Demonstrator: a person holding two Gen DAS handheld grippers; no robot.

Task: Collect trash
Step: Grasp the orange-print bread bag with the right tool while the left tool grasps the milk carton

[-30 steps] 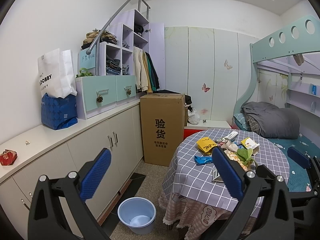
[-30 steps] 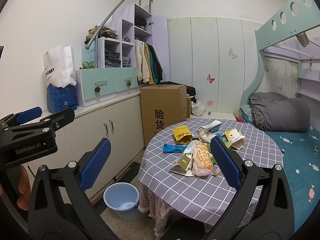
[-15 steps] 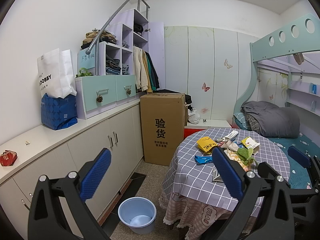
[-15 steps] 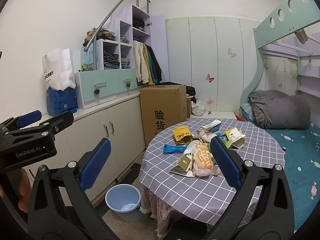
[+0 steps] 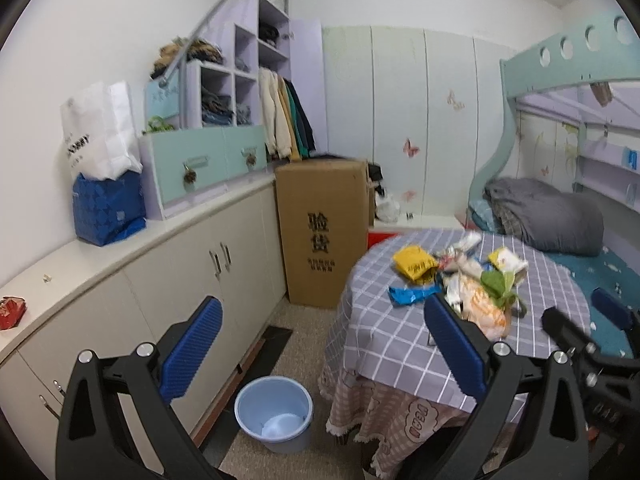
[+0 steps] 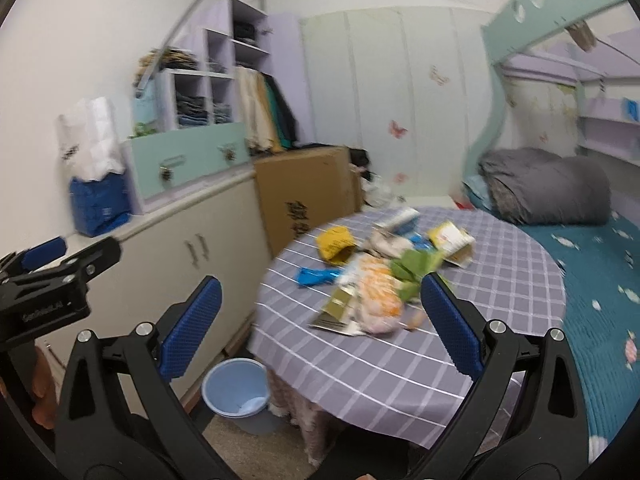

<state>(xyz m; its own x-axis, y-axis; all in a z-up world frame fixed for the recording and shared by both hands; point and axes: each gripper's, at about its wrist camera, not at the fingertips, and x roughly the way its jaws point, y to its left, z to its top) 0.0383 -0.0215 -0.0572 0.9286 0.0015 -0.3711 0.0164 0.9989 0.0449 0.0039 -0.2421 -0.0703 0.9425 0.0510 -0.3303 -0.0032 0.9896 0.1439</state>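
Note:
A heap of trash lies on the round table with the grey checked cloth (image 5: 384, 344) (image 6: 500, 312): a yellow packet (image 5: 414, 264) (image 6: 335, 242), a blue wrapper (image 5: 410, 295) (image 6: 316, 276), an orange-and-white bag (image 5: 482, 312) (image 6: 378, 296), green wrapping (image 6: 412, 270) and other packets. A light blue bin (image 5: 274, 412) (image 6: 235, 392) stands on the floor beside the table. My left gripper (image 5: 320, 348) is open and empty, short of the table. My right gripper (image 6: 320, 316) is open too, nothing between its fingers, facing the heap.
A long white cabinet (image 5: 200, 276) runs along the left wall with a blue bag (image 5: 108, 208) and drawers on top. A tall cardboard box (image 5: 322, 232) stands behind the table. A bunk bed with a grey duvet (image 6: 548, 188) is at the right.
Both views have shifted closer to the table and tilted down a little; the right view is blurred from motion. Both grippers stay open and empty.

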